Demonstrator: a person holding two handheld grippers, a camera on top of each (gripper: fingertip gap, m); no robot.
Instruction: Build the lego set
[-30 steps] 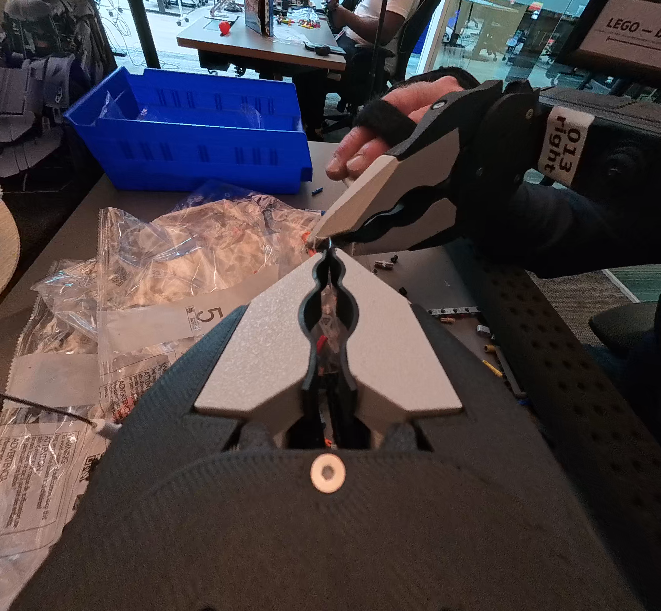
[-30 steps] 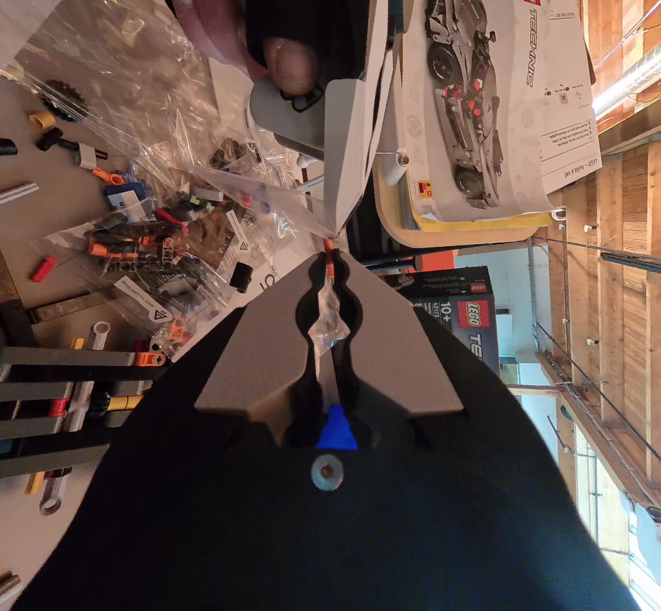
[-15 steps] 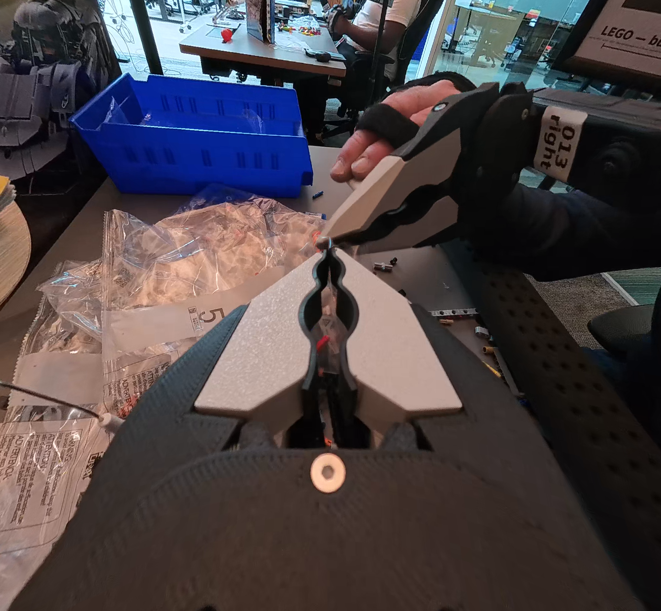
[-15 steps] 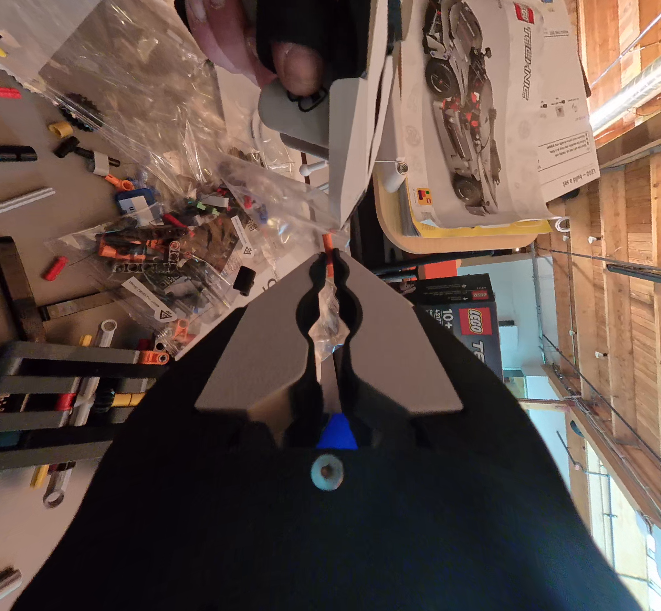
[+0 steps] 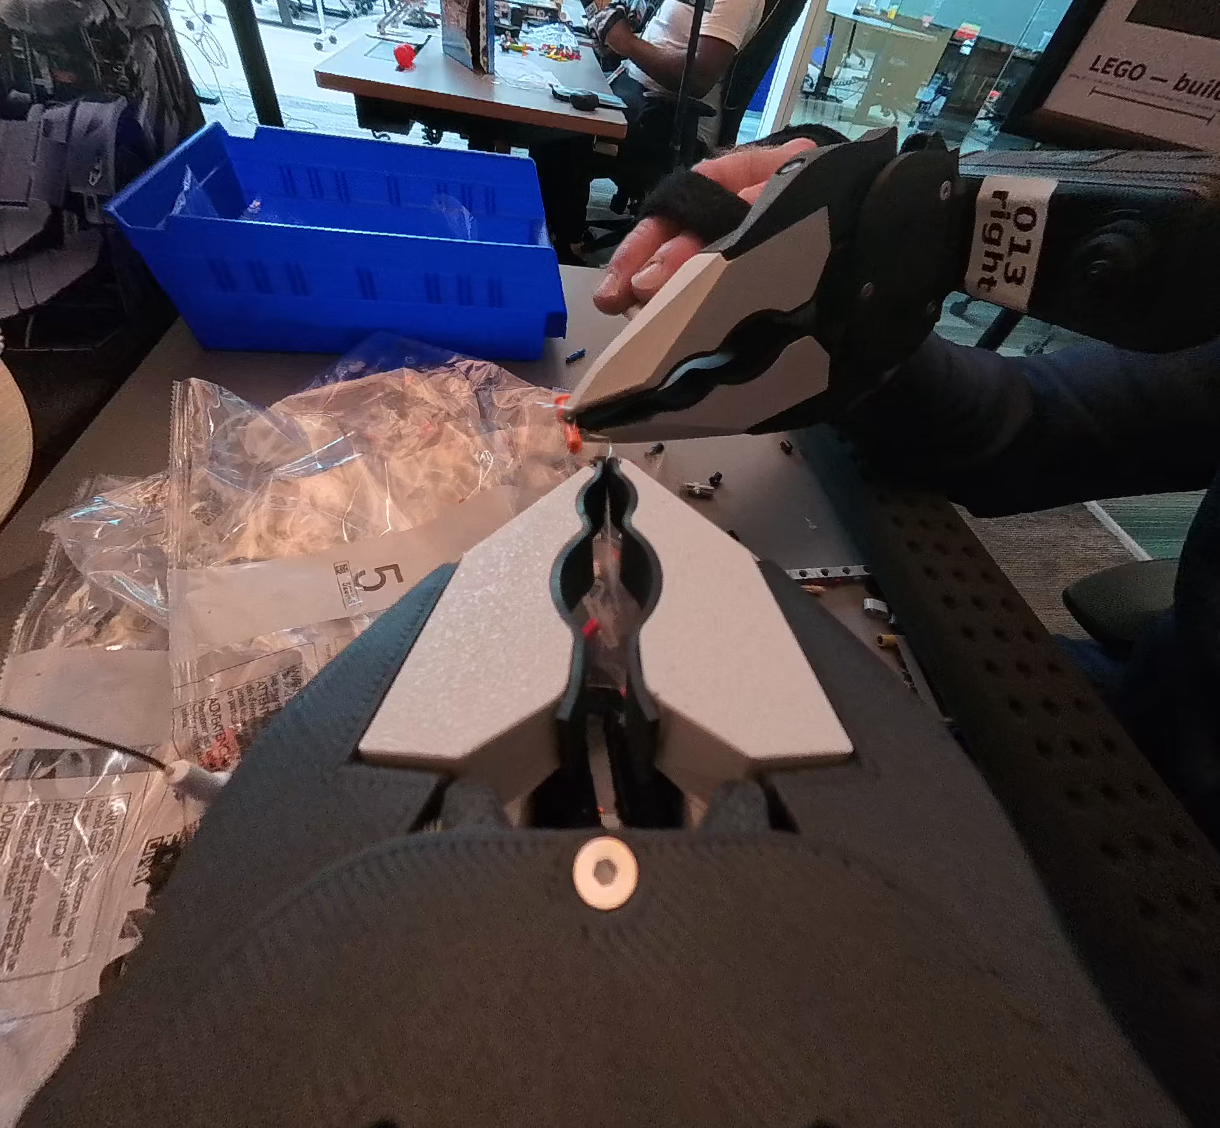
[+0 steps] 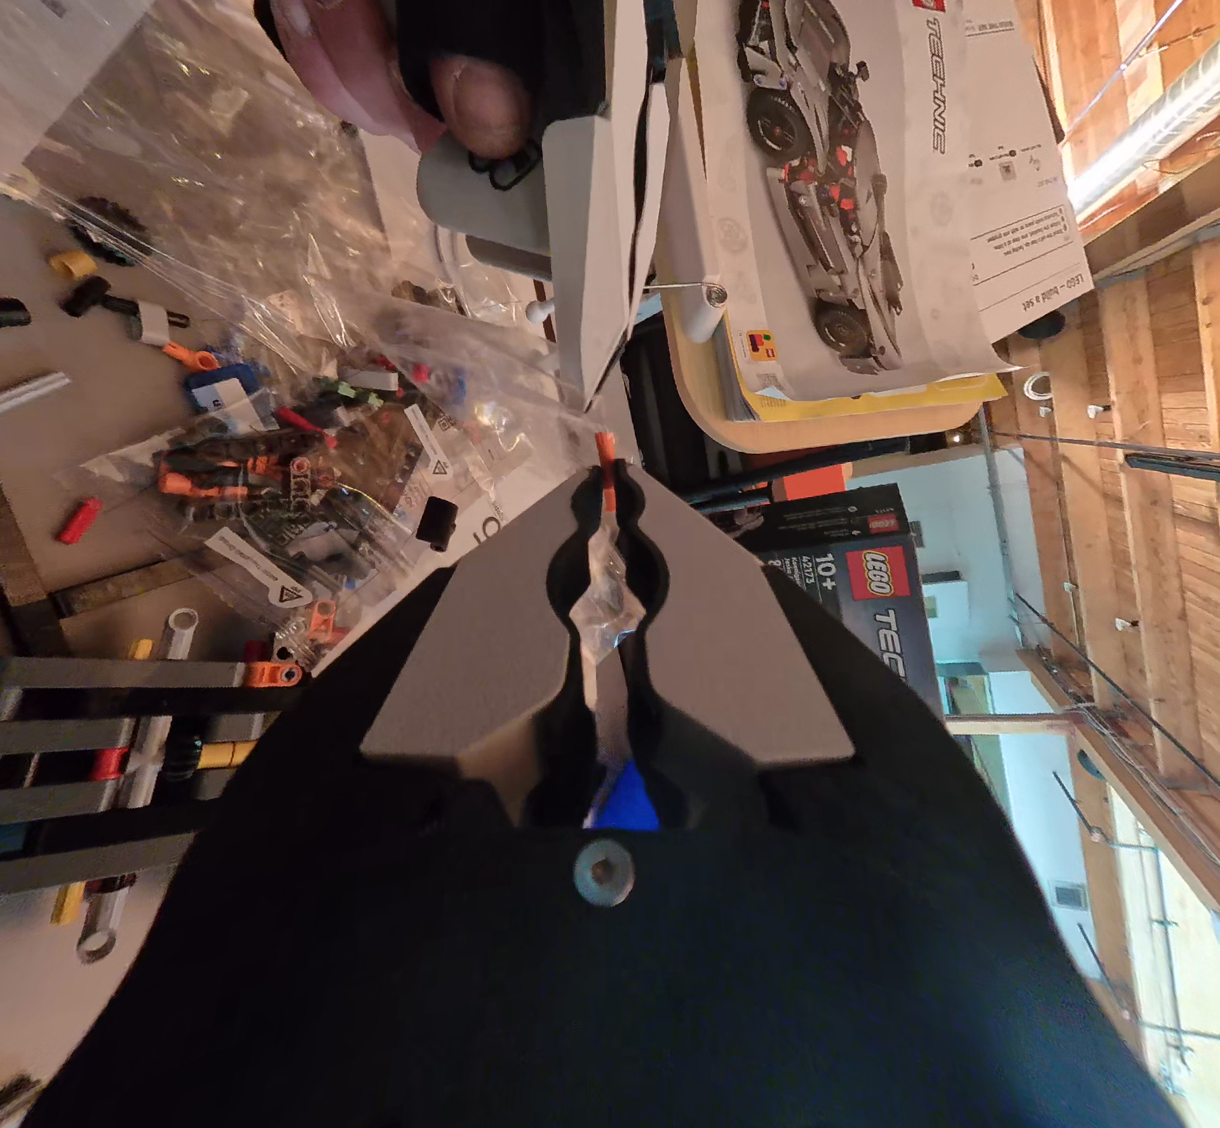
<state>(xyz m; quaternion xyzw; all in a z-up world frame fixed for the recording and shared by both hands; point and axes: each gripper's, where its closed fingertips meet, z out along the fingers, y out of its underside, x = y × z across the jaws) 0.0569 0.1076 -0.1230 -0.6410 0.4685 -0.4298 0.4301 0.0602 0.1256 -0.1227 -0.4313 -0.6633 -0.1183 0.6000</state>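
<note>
Open workshop with glass walls; a grey table takes the lower half of the left wrist view, and a second table sits upper centre with one seated person, head cut off by the frame edge. One blue bin upper left. At least three clear part bags left of centre, overlapping, so the exact count is hard to make out.

Two grippers, tips almost meeting. Left gripper, centre frame, is clenched on a thin bit of clear plastic bag film. Right gripper is closed around one small orange pin plus a scrap of film; the pin's rear half is hidden between the fingers.

In the right wrist view: one instruction booklet upper right, one set box right of centre, partly hidden. Loose pieces at left, too small to count.
</note>
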